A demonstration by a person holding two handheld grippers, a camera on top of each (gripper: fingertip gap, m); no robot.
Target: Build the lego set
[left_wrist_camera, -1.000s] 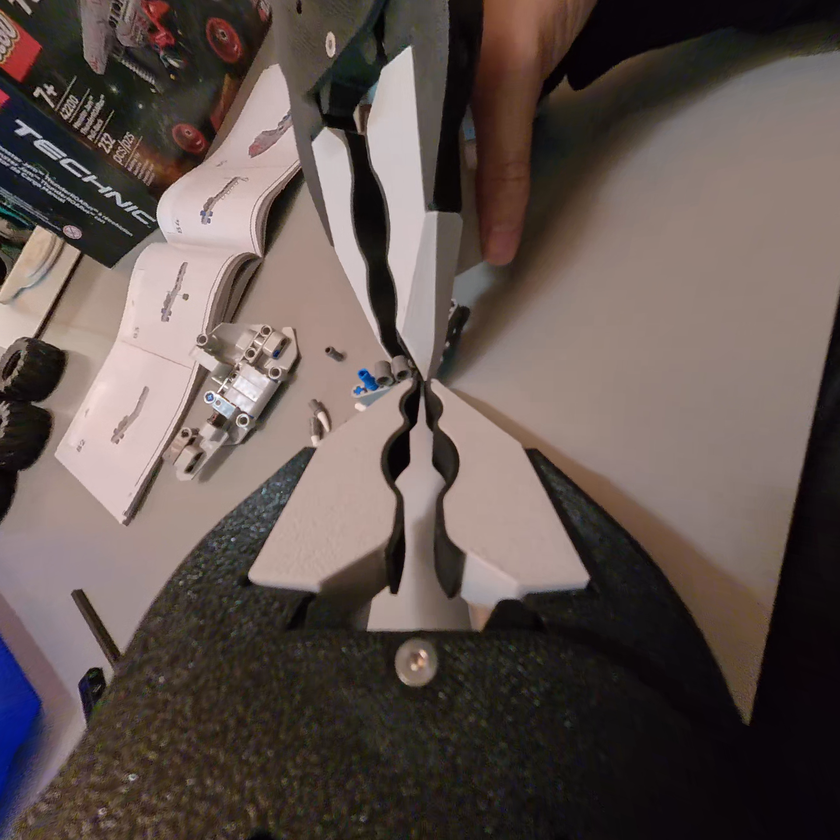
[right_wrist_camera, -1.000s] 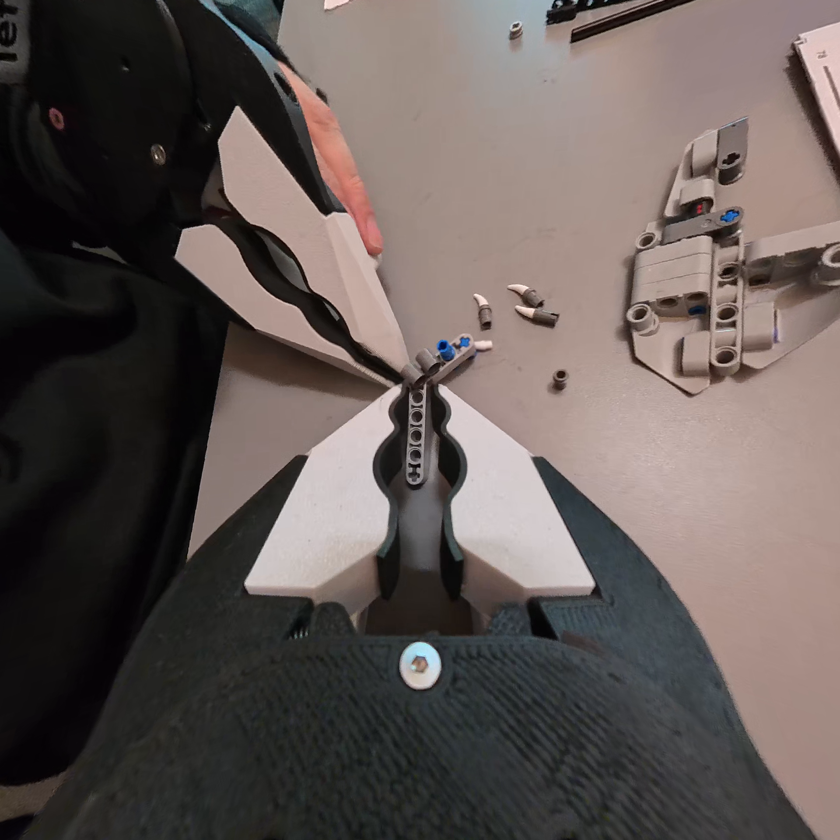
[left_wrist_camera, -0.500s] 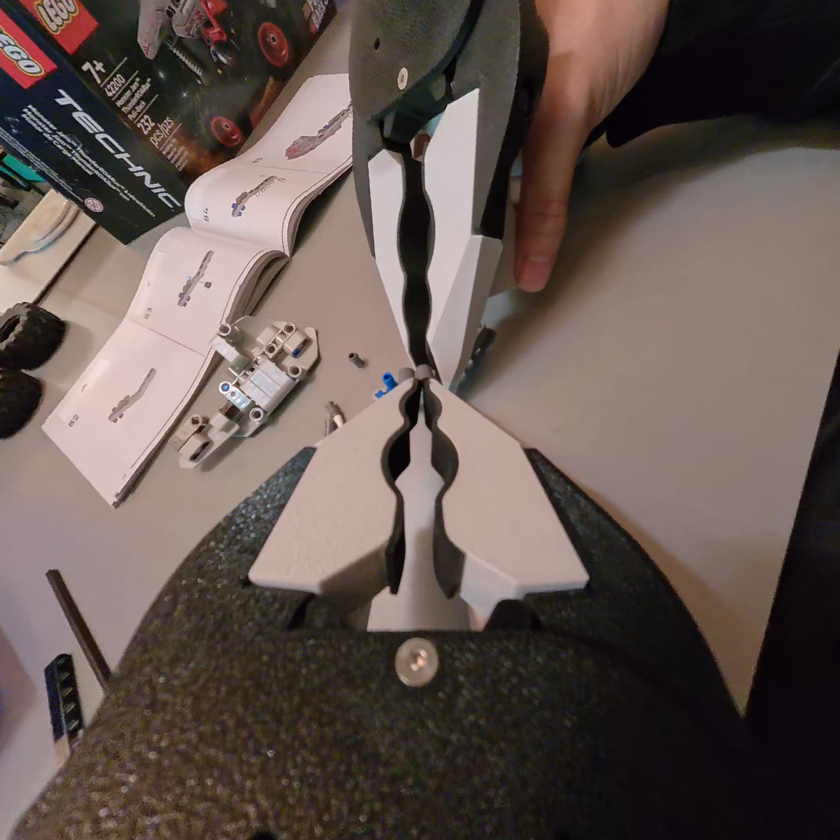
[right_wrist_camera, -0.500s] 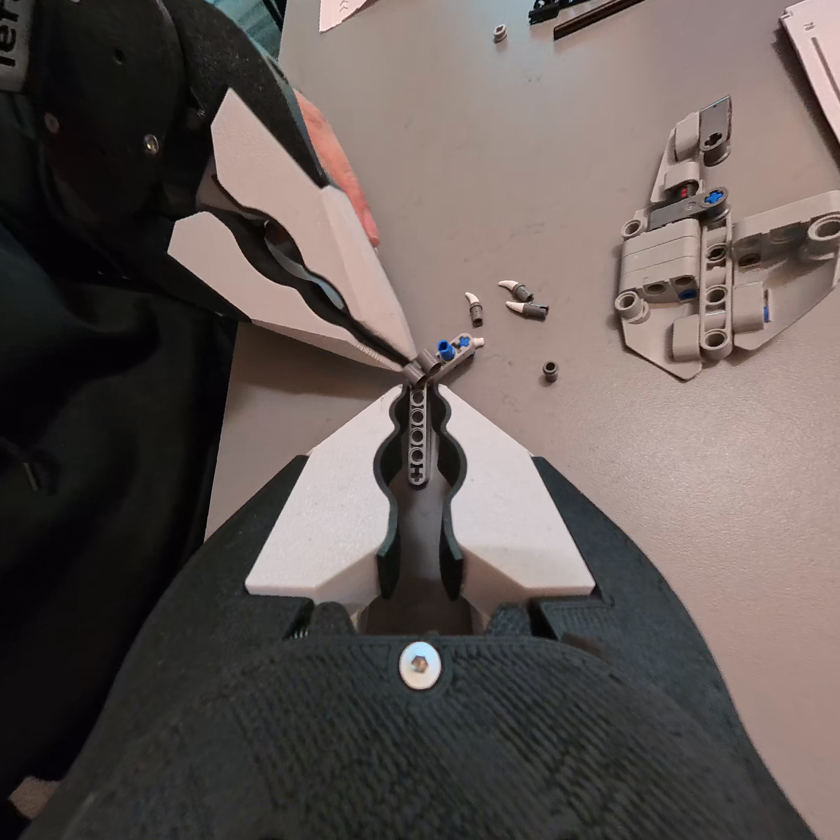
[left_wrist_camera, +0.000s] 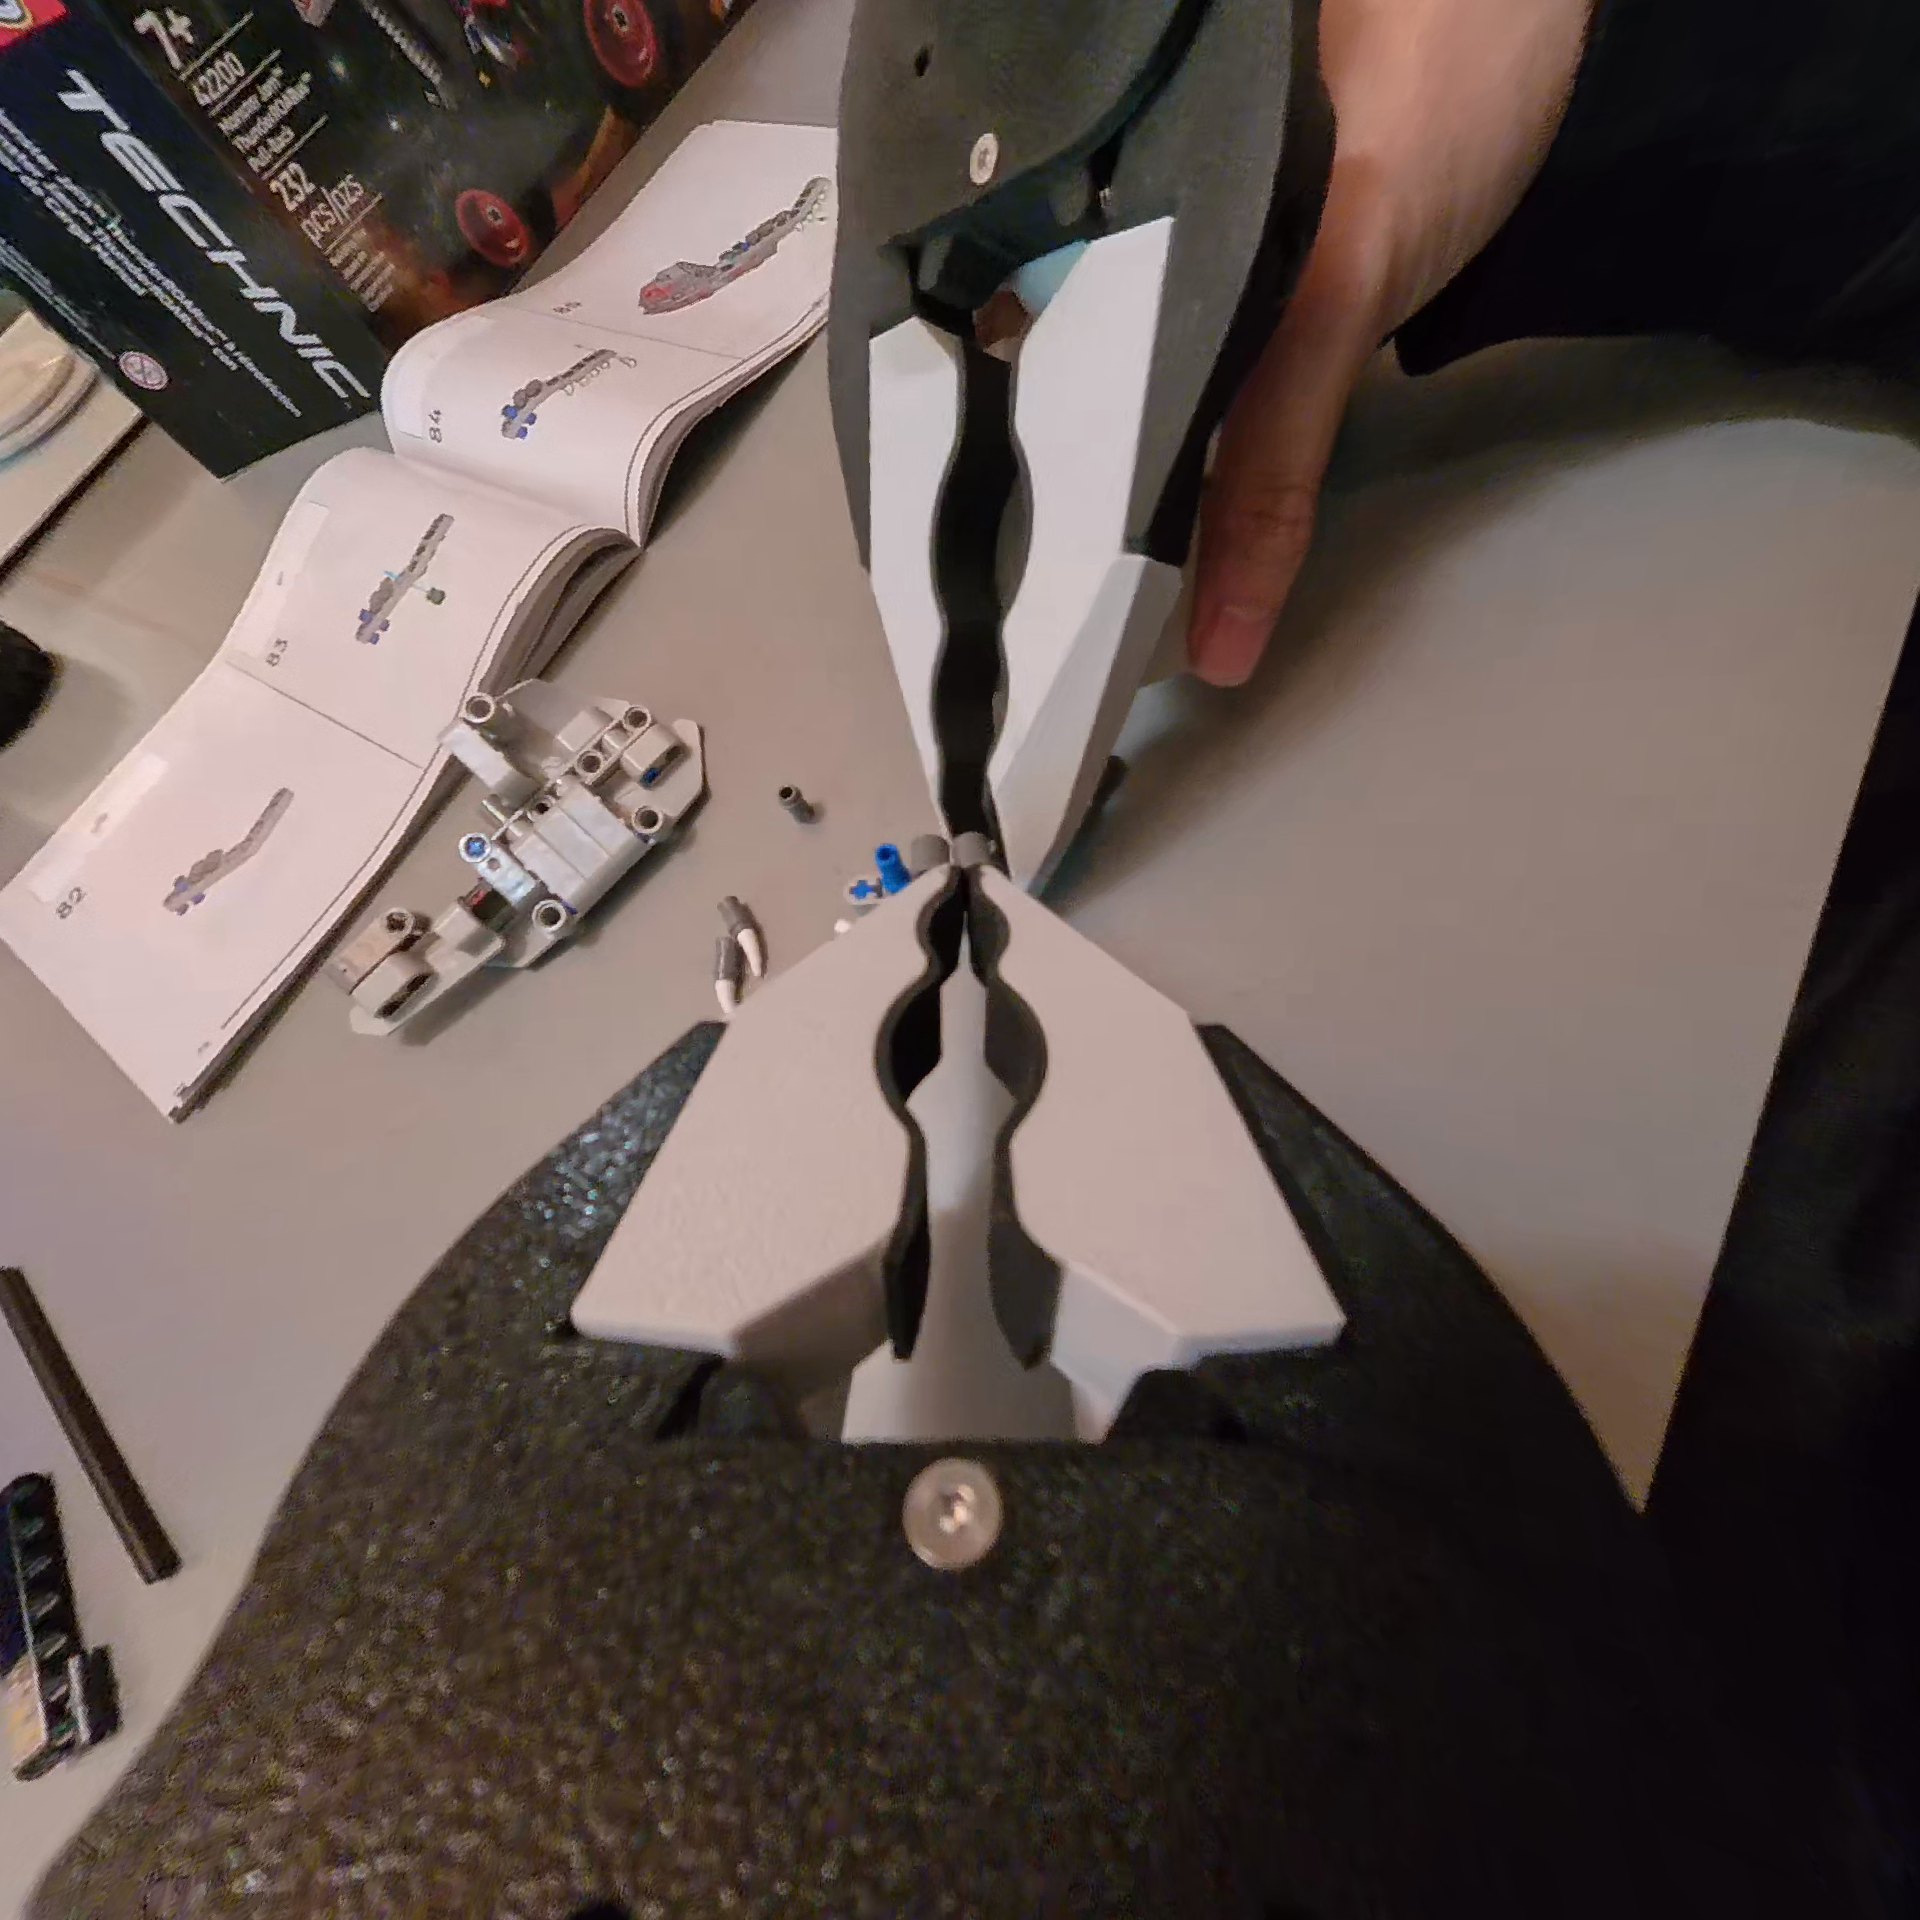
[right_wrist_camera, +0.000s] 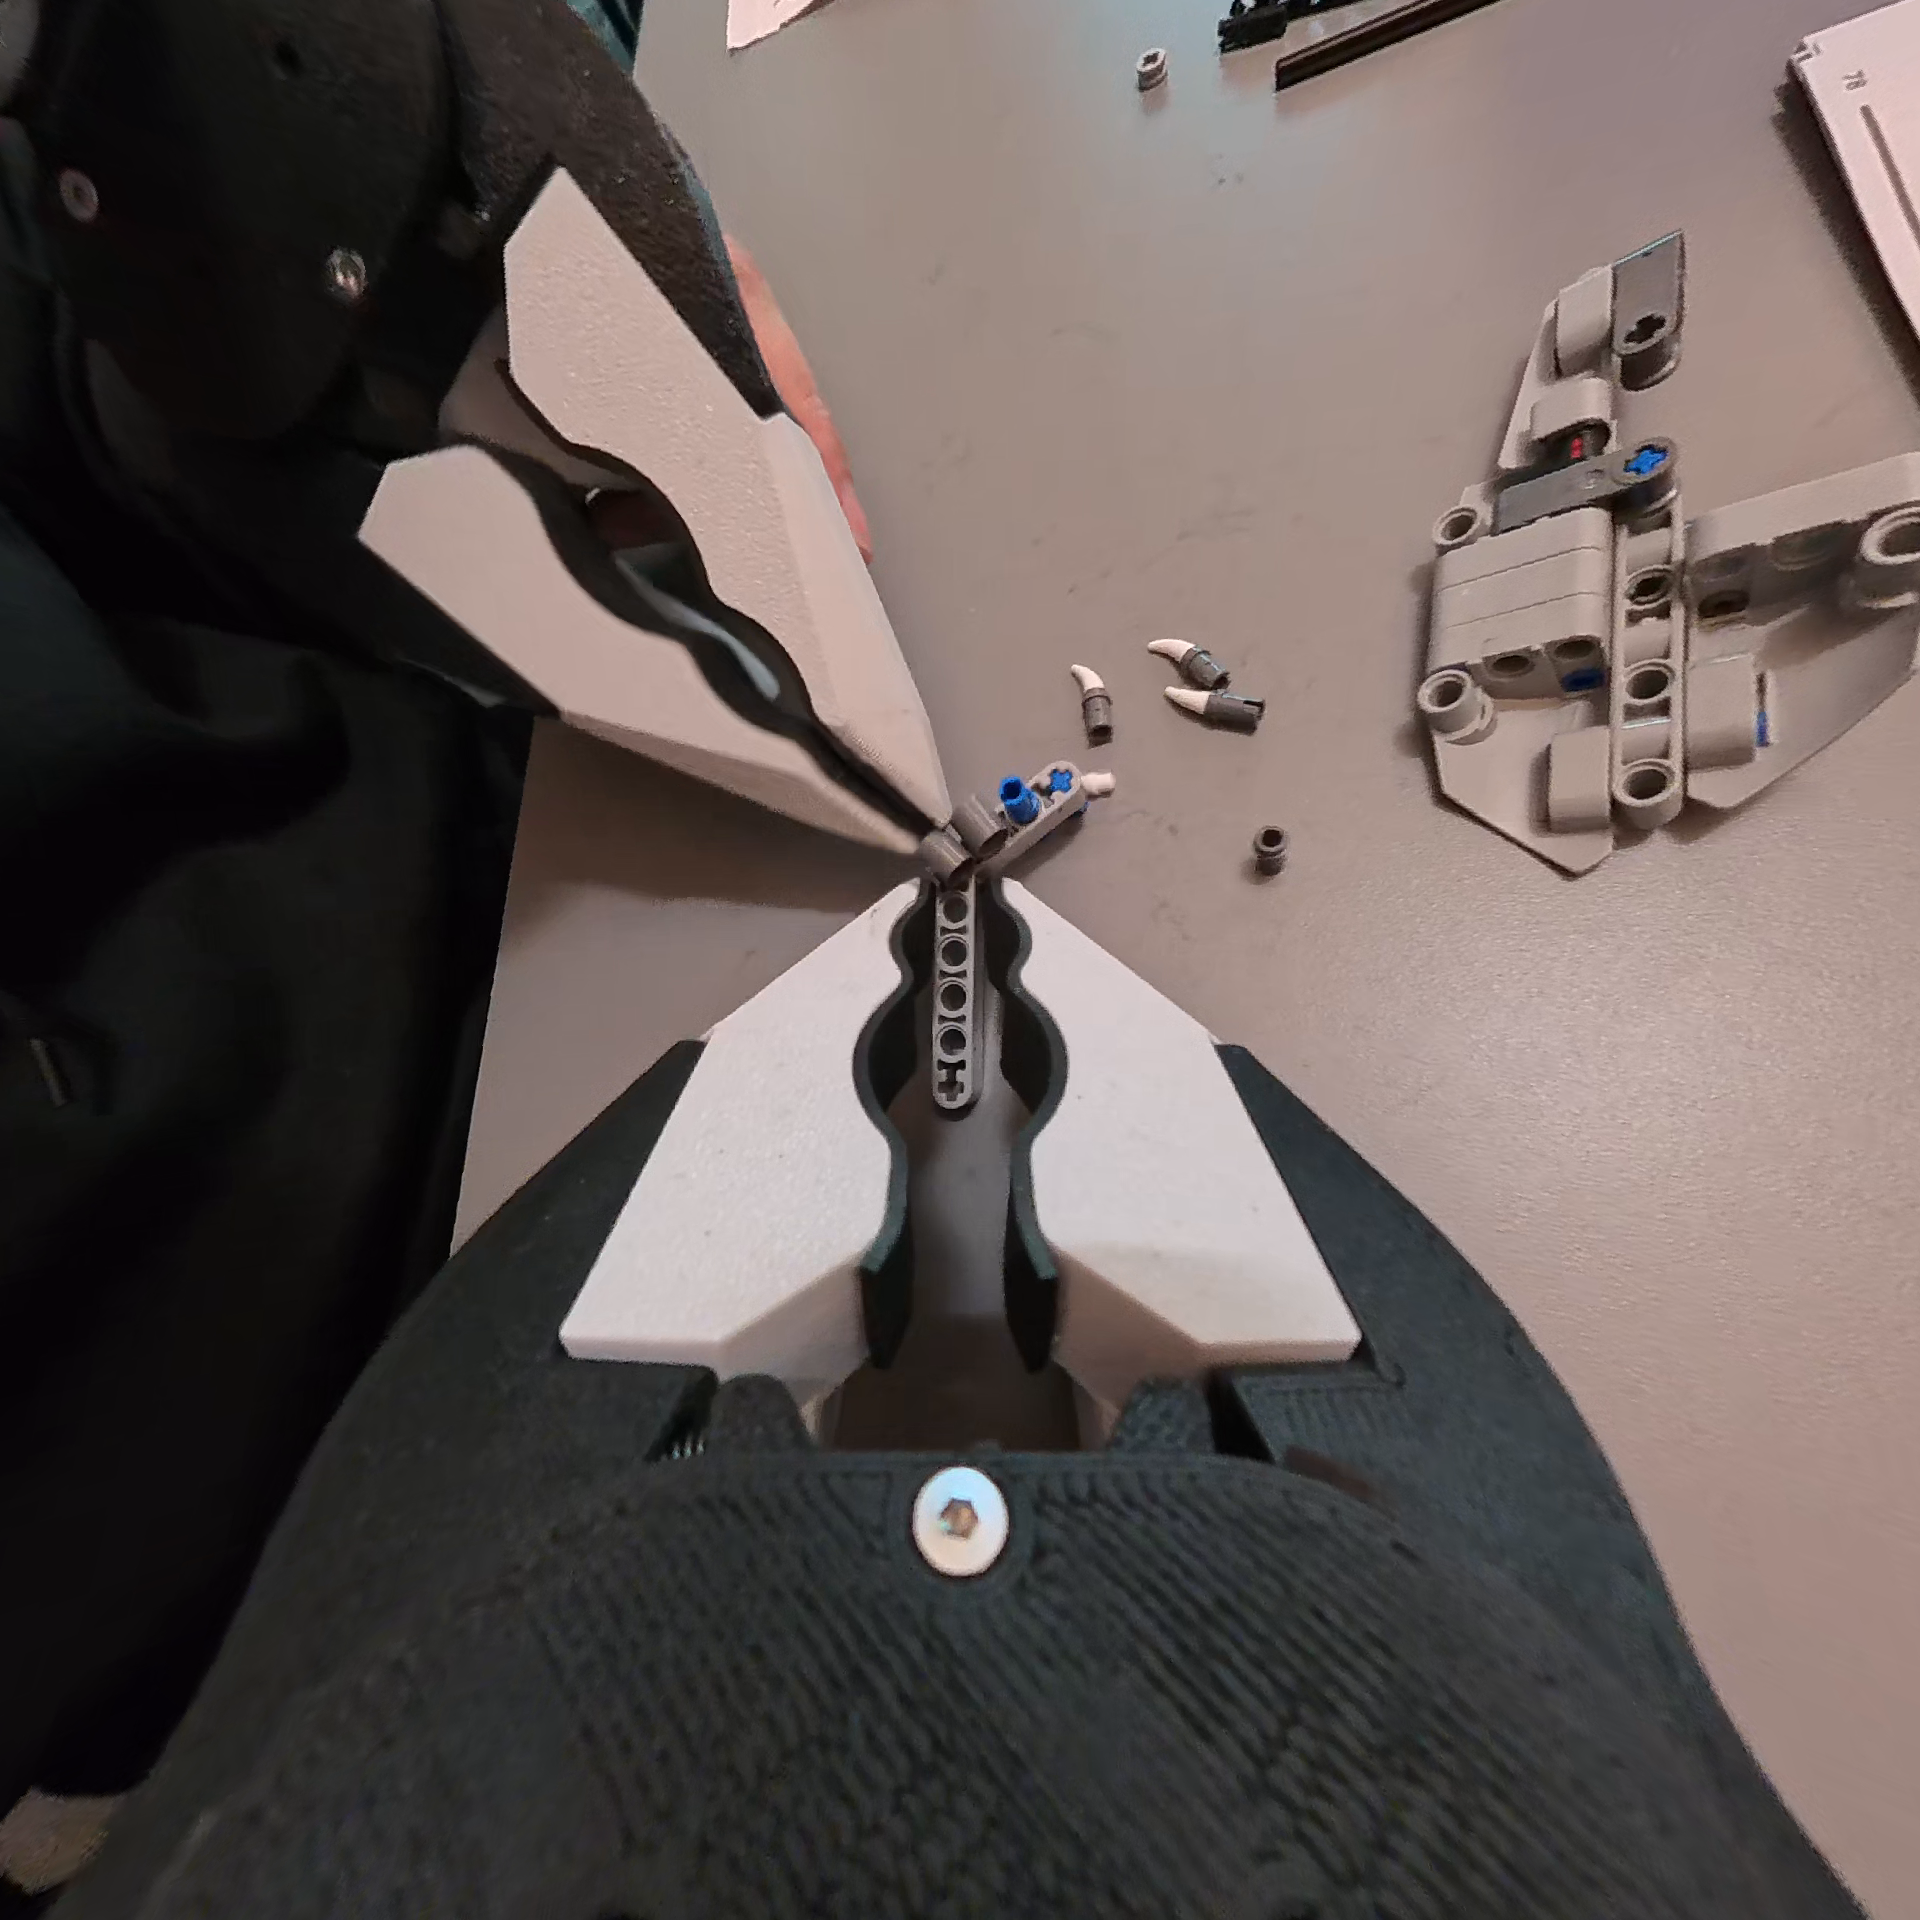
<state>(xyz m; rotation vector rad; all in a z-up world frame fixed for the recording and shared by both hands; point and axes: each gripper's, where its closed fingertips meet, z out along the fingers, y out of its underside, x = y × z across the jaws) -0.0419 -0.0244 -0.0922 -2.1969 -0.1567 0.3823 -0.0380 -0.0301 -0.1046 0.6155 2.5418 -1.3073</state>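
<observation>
In the right wrist view, a dark grey perforated plastic beam (right_wrist_camera: 954, 1003) was held lengthwise between the closed fingers of the right gripper (right_wrist_camera: 961, 883), its crossed end hole nearest the camera. At its far end a small grey connector with blue pins (right_wrist_camera: 1023, 816) was pinched by the tips of the left gripper (right_wrist_camera: 935, 831), which came in from ten o'clock with its fingers drawn together. In the left wrist view the same joint (left_wrist_camera: 961, 852) was seen at twelve o'clock of the left gripper (left_wrist_camera: 964, 883), mostly covered by both sets of tips. The pieces were judged light, rigid and smooth, apt to twist or slip; a hold across the beam's flat sides near the joint was judged best. Whether the connector was fully seated could not be made out. Farther off on the grey table (right_wrist_camera: 1351, 1247), three white-tipped claw pieces (right_wrist_camera: 1195, 675) lay at one o'clock, and a light grey part-built assembly (right_wrist_camera: 1621, 644) at two o'clock, cut by the frame edge.
</observation>
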